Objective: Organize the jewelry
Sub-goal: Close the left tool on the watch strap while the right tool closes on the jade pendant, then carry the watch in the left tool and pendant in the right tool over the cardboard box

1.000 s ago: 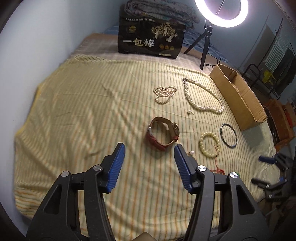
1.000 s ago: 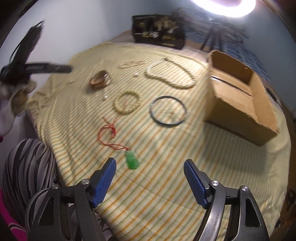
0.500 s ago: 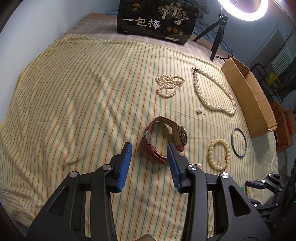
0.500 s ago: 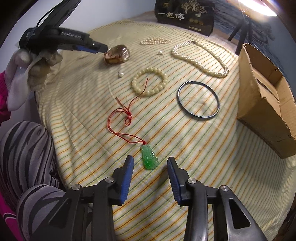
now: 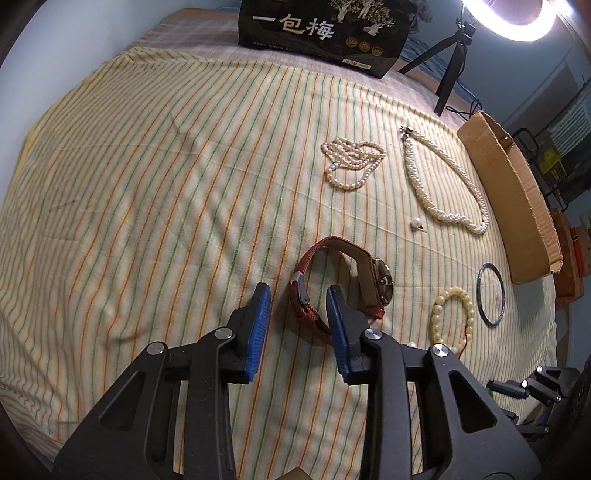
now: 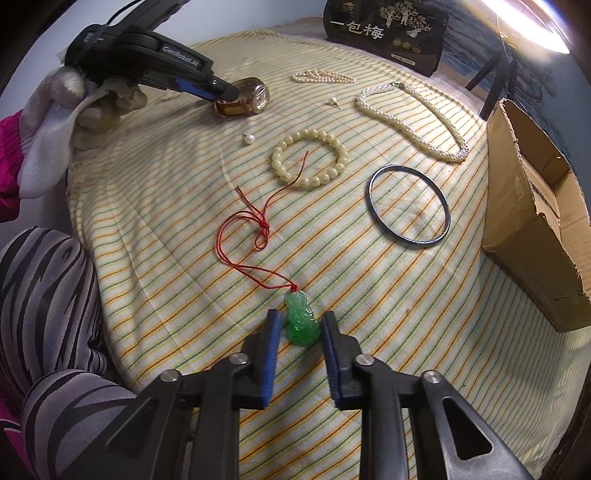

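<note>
A red-strapped watch (image 5: pixel 341 282) lies on the striped cloth. My left gripper (image 5: pixel 297 295) is open, its jaws either side of the strap's near part. It also shows in the right wrist view (image 6: pixel 221 90) at the watch (image 6: pixel 255 98). A green jade pendant (image 6: pixel 303 321) on a red cord (image 6: pixel 255 229) lies between the open jaws of my right gripper (image 6: pixel 301 325). A cream bead bracelet (image 6: pixel 310 160), a dark bangle (image 6: pixel 408 205), a thick pearl necklace (image 6: pixel 413 122), a thin pearl strand (image 5: pixel 352 158) and loose pearls (image 6: pixel 250 139) lie around.
An open cardboard box (image 6: pixel 535 218) stands at the right edge of the cloth. A black printed box (image 5: pixel 325 29) stands at the back, with a ring light on a tripod (image 5: pixel 450 70) beside it. The person's striped leg (image 6: pixel 48 295) is at the left.
Both grippers have moved forward and down and narrowed. The left now straddles the watch strap; the right now straddles the green pendant.
</note>
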`<state>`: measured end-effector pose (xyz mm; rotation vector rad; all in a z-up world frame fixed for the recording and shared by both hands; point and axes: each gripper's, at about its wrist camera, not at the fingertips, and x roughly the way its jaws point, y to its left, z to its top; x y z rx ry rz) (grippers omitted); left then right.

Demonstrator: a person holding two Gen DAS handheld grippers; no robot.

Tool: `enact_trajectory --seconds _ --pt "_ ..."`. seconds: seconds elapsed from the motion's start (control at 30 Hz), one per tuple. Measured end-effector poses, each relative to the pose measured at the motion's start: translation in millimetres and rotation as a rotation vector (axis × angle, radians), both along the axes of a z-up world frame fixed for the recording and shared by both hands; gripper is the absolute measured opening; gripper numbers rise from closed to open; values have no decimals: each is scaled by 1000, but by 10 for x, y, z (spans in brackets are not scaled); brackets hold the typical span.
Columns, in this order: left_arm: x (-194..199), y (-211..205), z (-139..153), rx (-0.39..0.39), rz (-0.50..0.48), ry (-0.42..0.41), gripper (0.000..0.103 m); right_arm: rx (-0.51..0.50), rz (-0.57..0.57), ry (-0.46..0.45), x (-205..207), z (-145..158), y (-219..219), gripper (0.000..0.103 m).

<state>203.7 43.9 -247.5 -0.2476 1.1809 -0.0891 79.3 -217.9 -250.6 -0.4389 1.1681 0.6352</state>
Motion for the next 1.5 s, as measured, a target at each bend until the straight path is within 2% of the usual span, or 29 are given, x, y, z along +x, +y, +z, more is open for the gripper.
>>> enact_trajectory --seconds 0.07,0.17,0.37,0.53,0.93,1.5 --pt "16 7 -19 -4 4 2 25 2 -1 -2 -16 5 12 15" --pt "30 -10 -34 -9 -4 2 14 10 -10 -3 -44 14 -1 15" --pt "-5 -28 6 4 5 -23 8 45 -40 -7 -82 80 -58 15" --pt "-100 -75 111 26 -17 -54 7 71 -66 -31 -122 181 -117 15" --pt "-331 -115 396 18 -26 -113 7 132 -142 -115 -254 524 -269 15" --pt "-479 -380 871 -9 -83 -212 7 253 -314 -333 -175 1294 -697 15"
